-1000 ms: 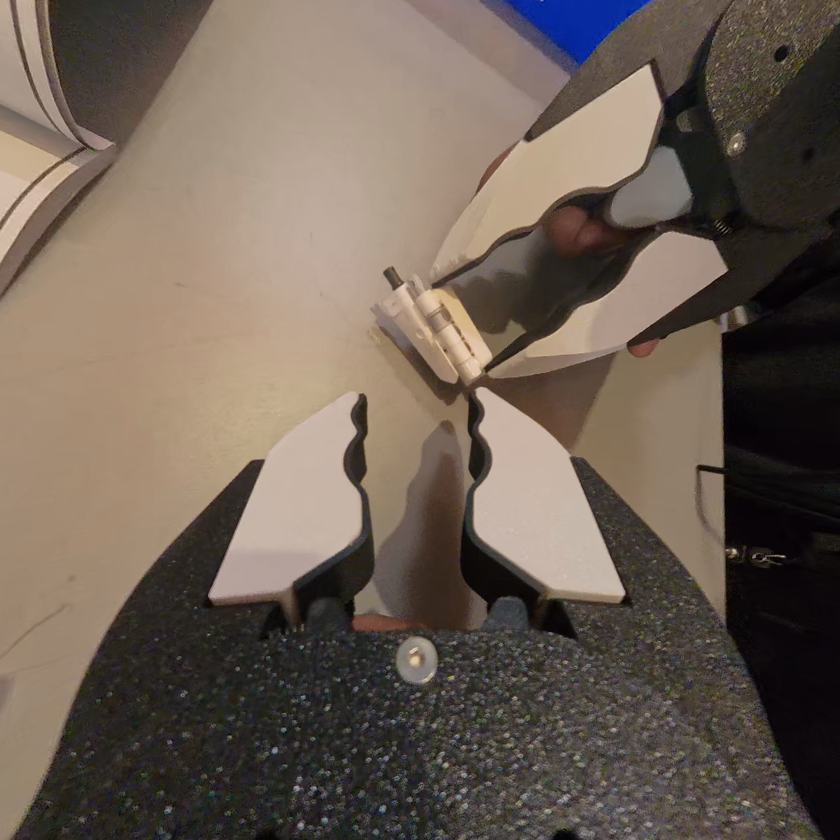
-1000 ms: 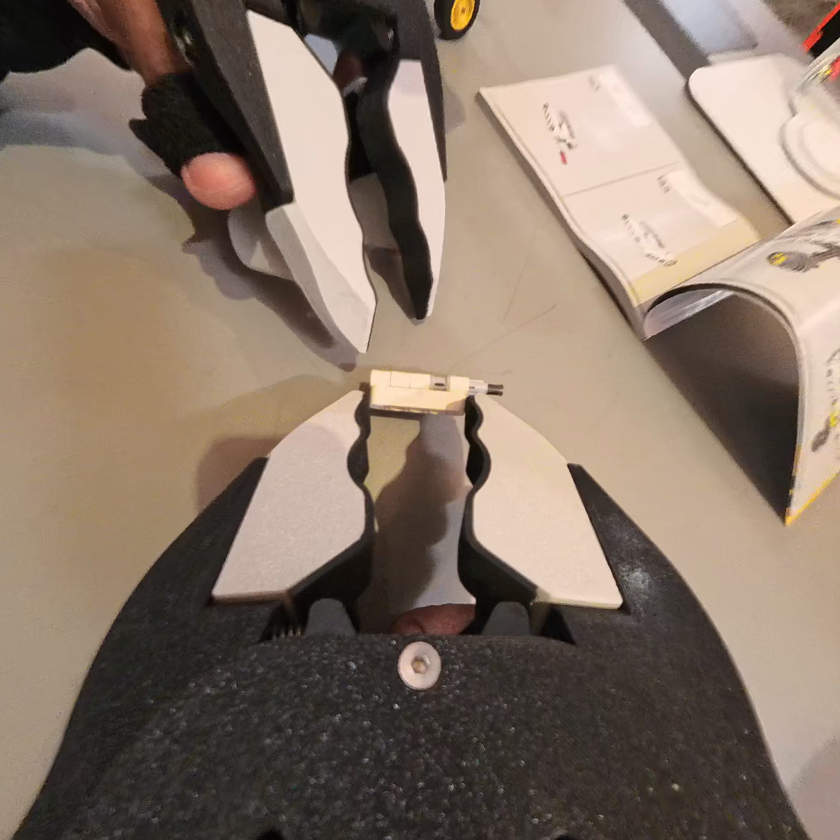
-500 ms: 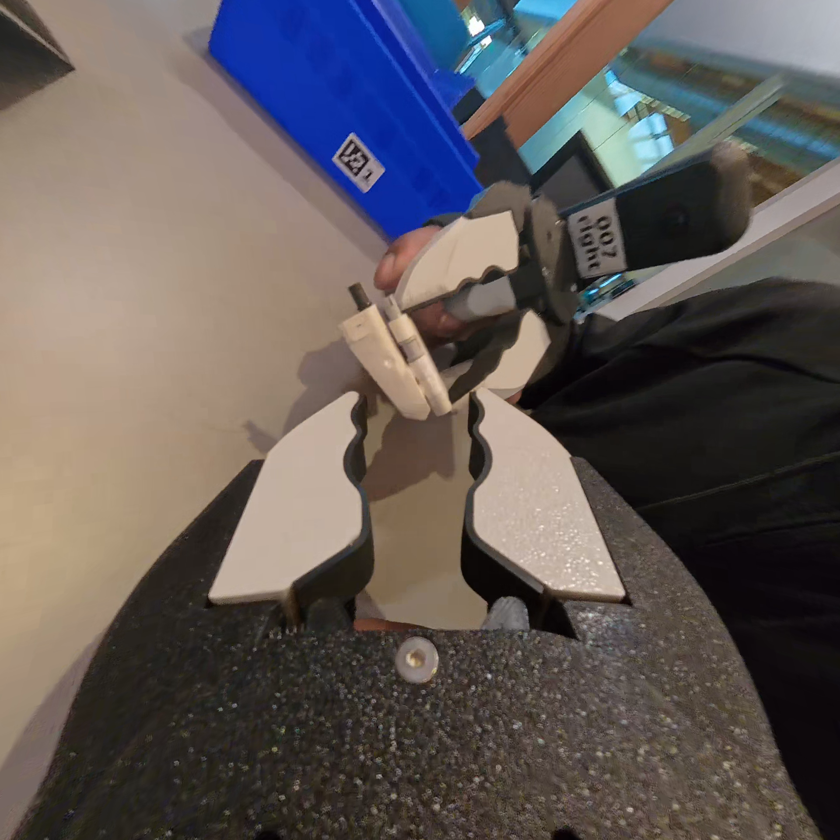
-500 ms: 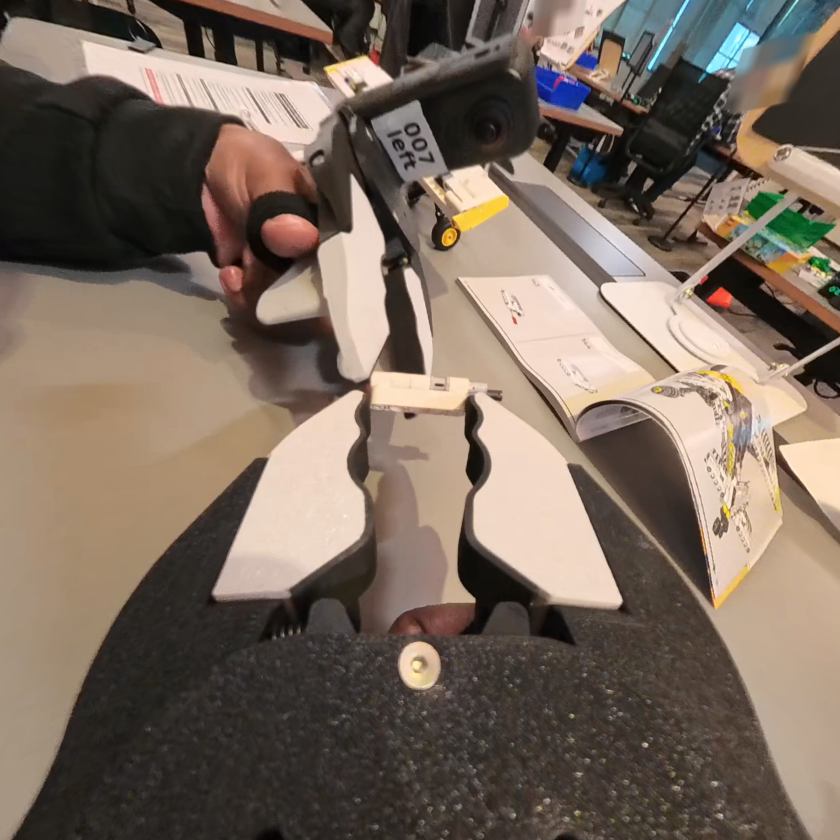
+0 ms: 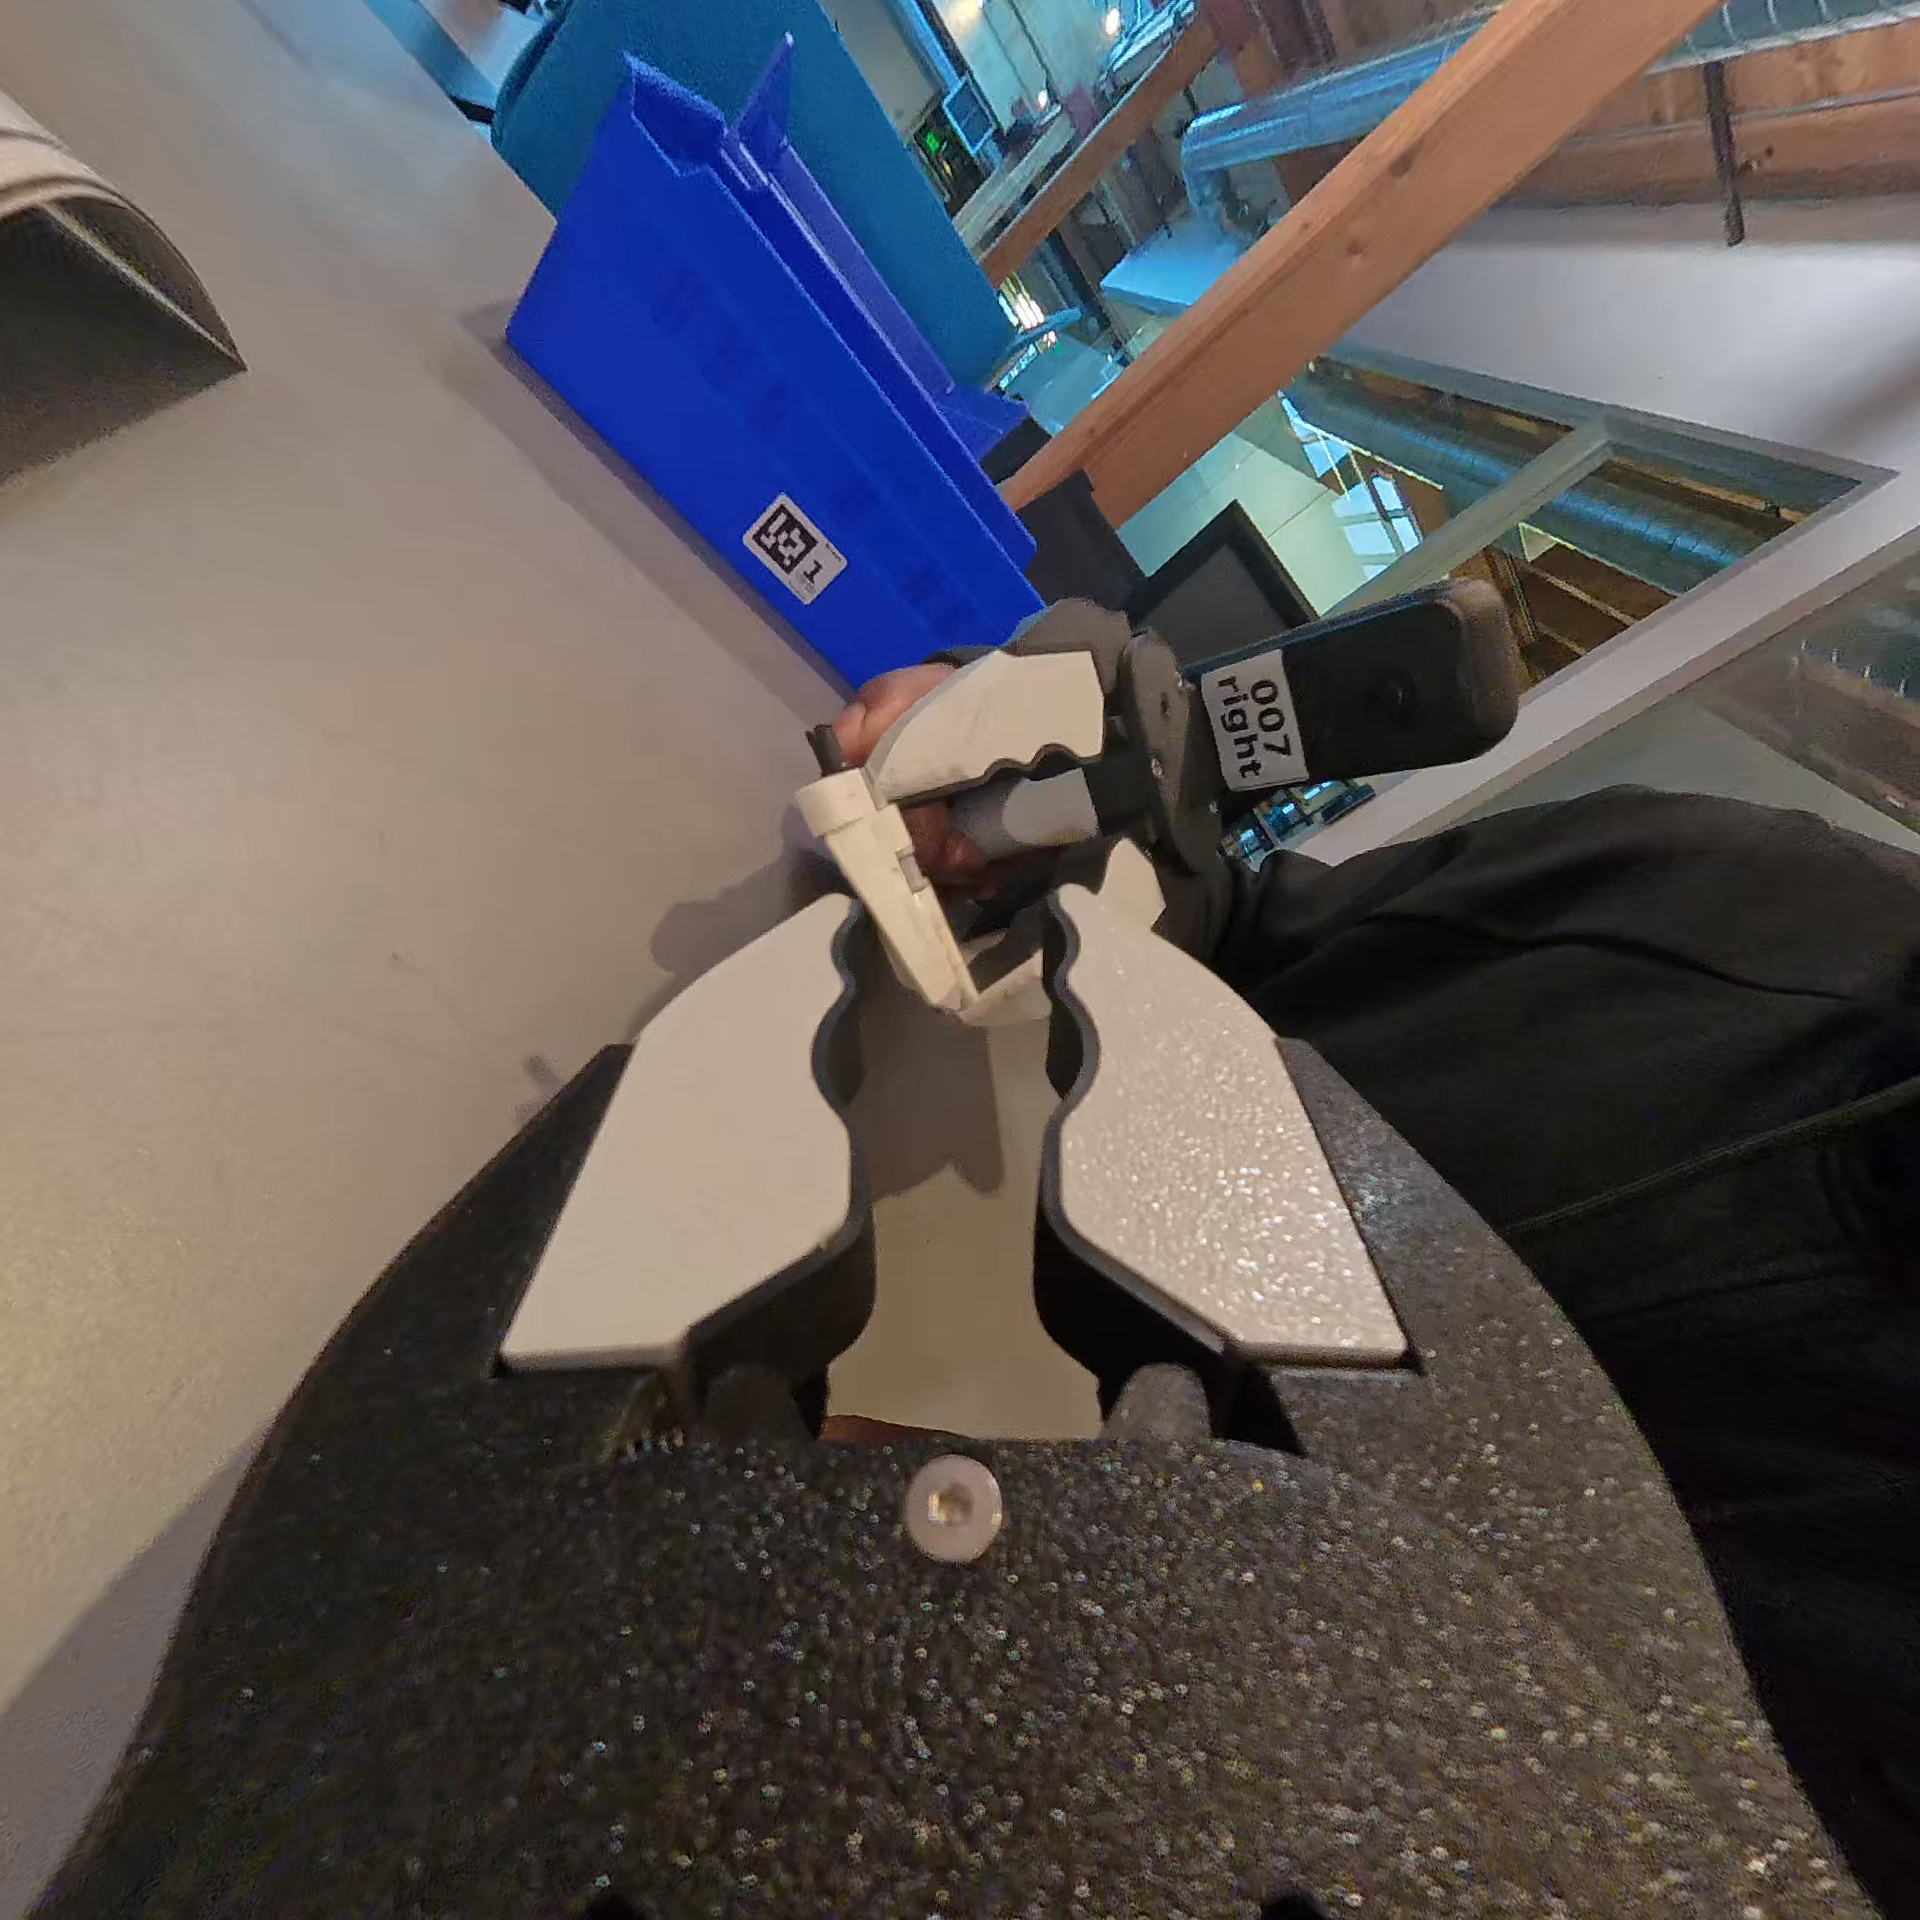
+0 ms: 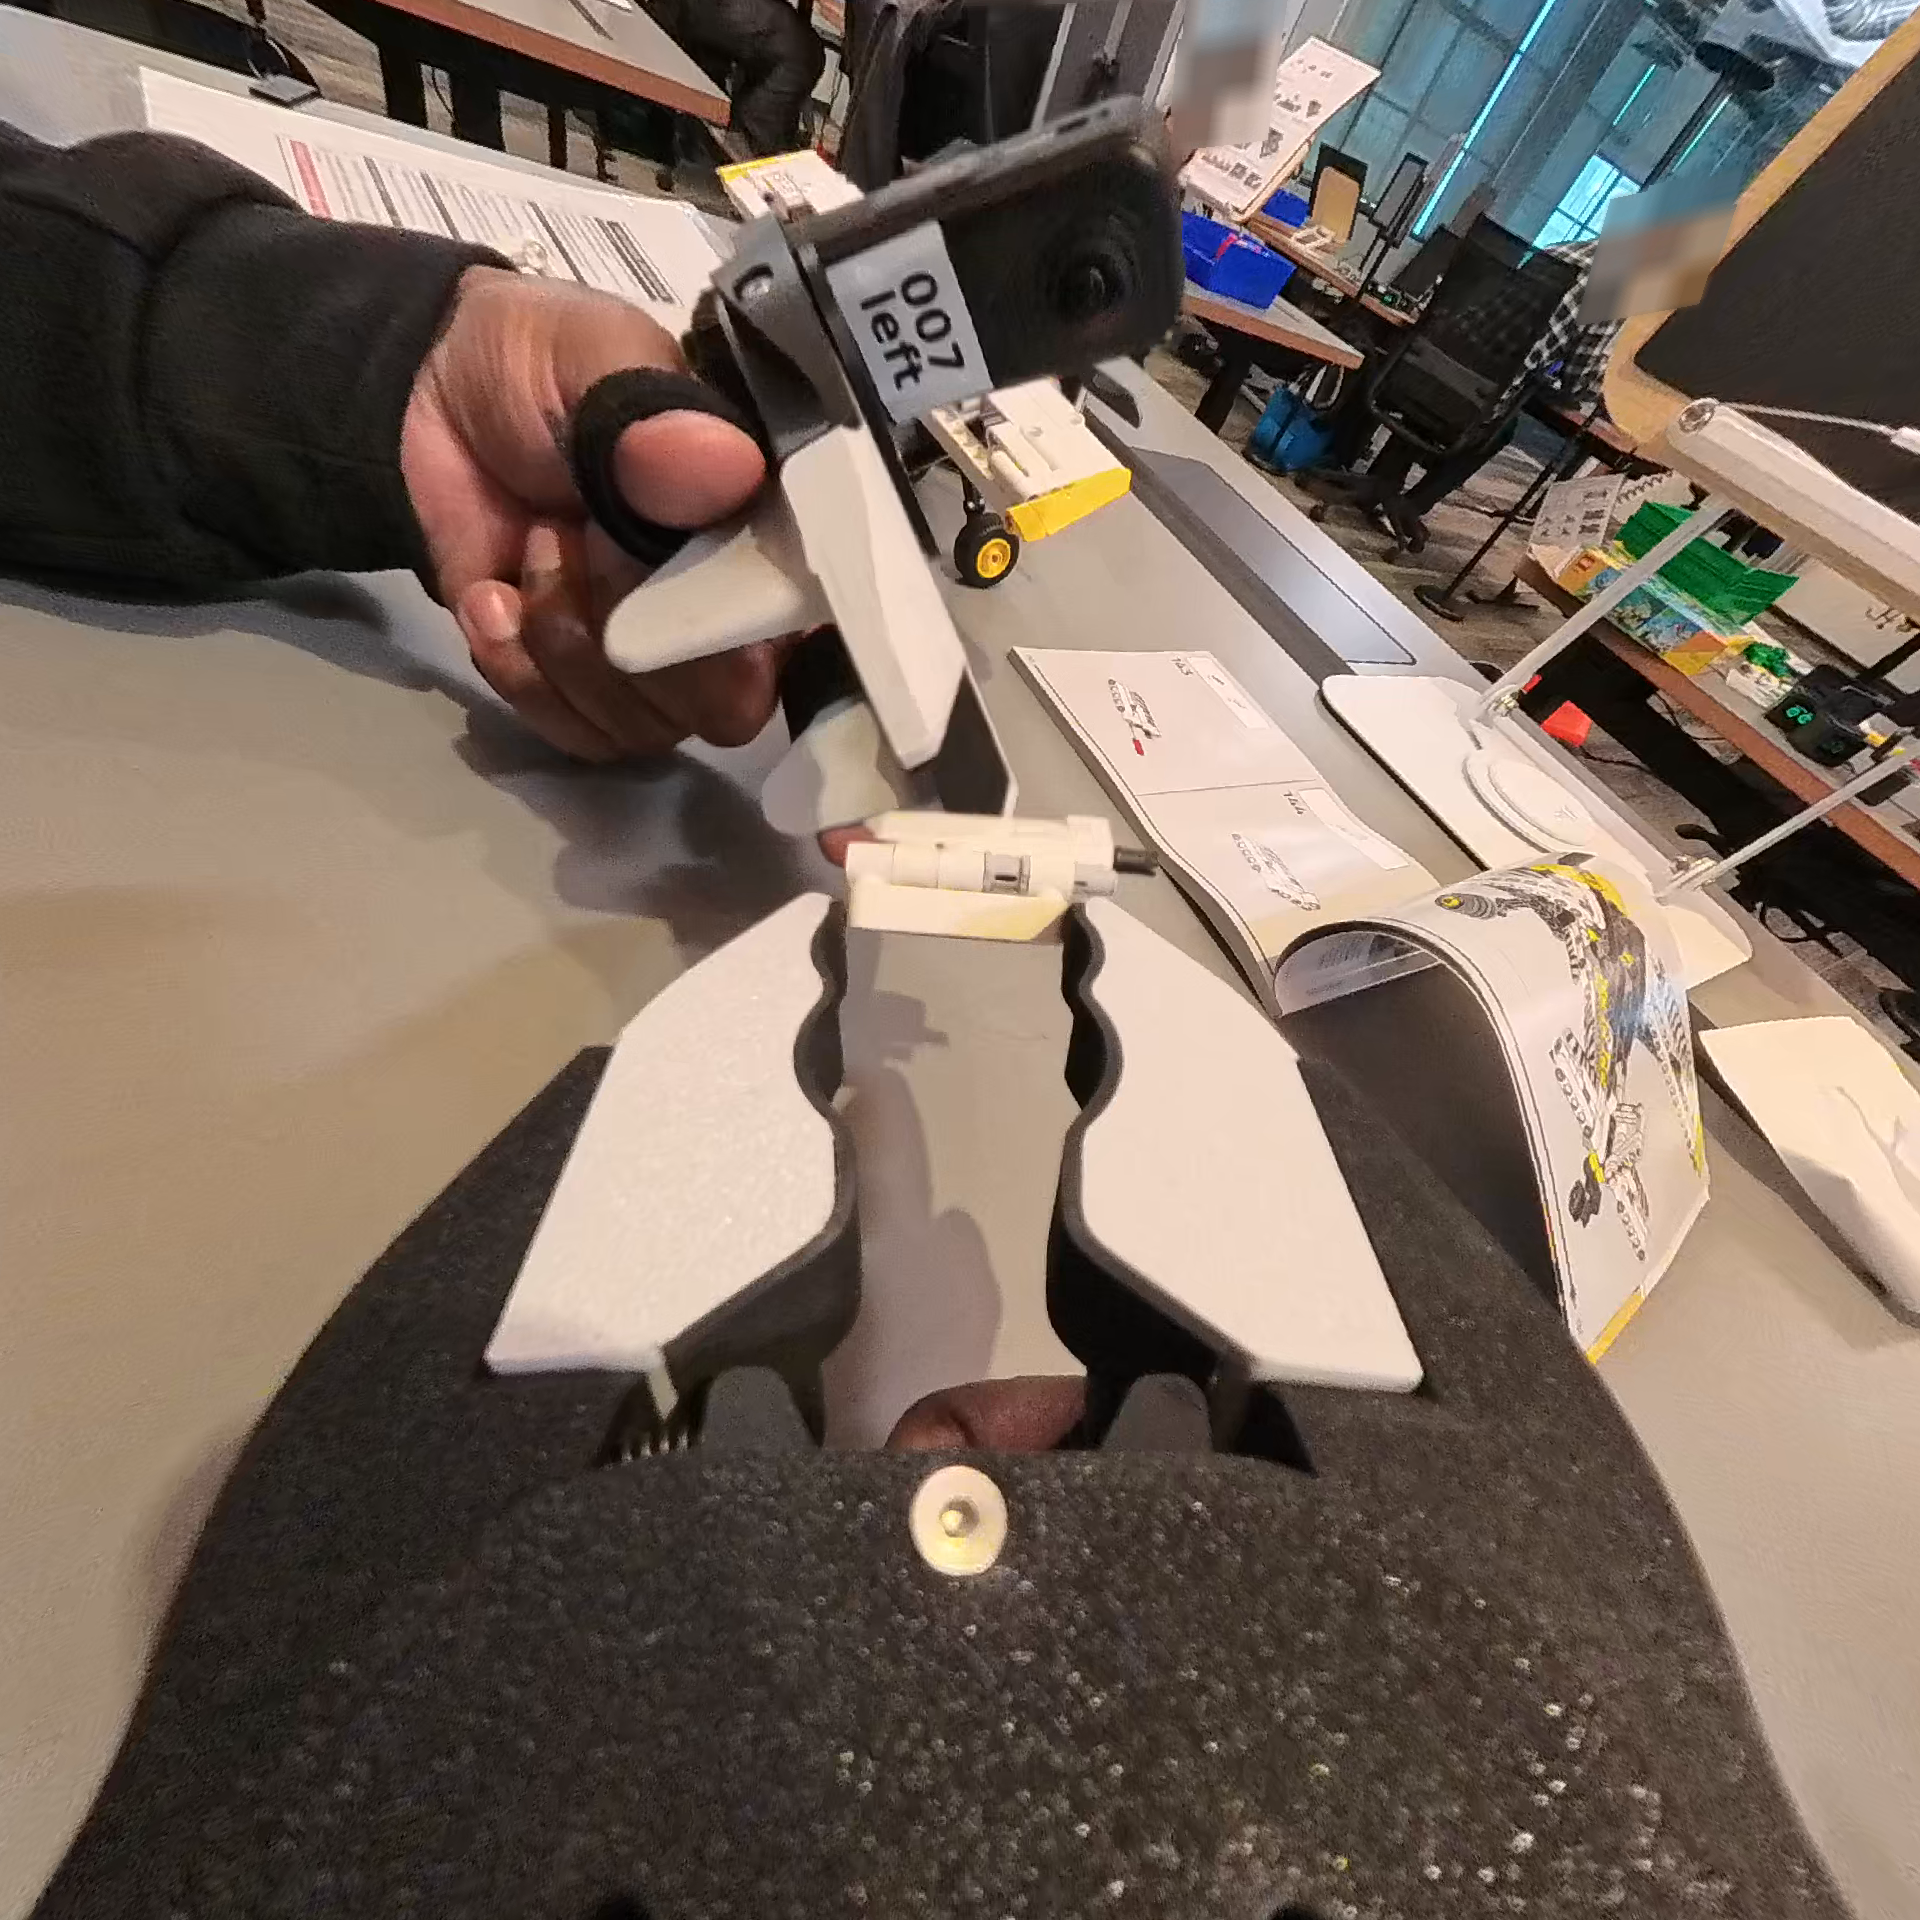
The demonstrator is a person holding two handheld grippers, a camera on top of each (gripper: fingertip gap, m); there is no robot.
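Right wrist view: the right gripper [image 6: 951, 914] is clenched on a small white brick assembly [image 6: 977, 878] with a grey collar and a dark pin sticking out at its 3 o'clock end. The piece lies crosswise between the two fingertips, held clear above the grey table [image 6: 260, 987], and both pads press on its ends. At 11 o'clock a hand [image 6: 540, 540] in a black sleeve holds the left gripper [image 6: 935, 769], which points down at the assembly from above; its fingertips reach the far side of the piece. At 2 o'clock an open instruction booklet [image 6: 1247, 769] lies on the table, its near page curling up. Behind the left gripper stands a white and yellow brick vehicle [image 6: 1029, 478] on a yellow-hubbed wheel. At 3 o'clock sits a white lamp base [image 6: 1455, 748].

In the left wrist view, the lower end of the assembly [image 5: 904, 904] lies tilted between the left gripper's [image 5: 951, 935] fingertips. Its left finger [image 5: 727, 1091] seems to touch the piece, while the right finger [image 5: 1174, 1091] meets only its lower corner, so I cannot tell whether this gripper grips it or merely flanks it. The right gripper [image 5: 914, 831] comes in from 1 o'clock, and a blue plastic bin [image 5: 748, 395] stands at 11 o'clock.
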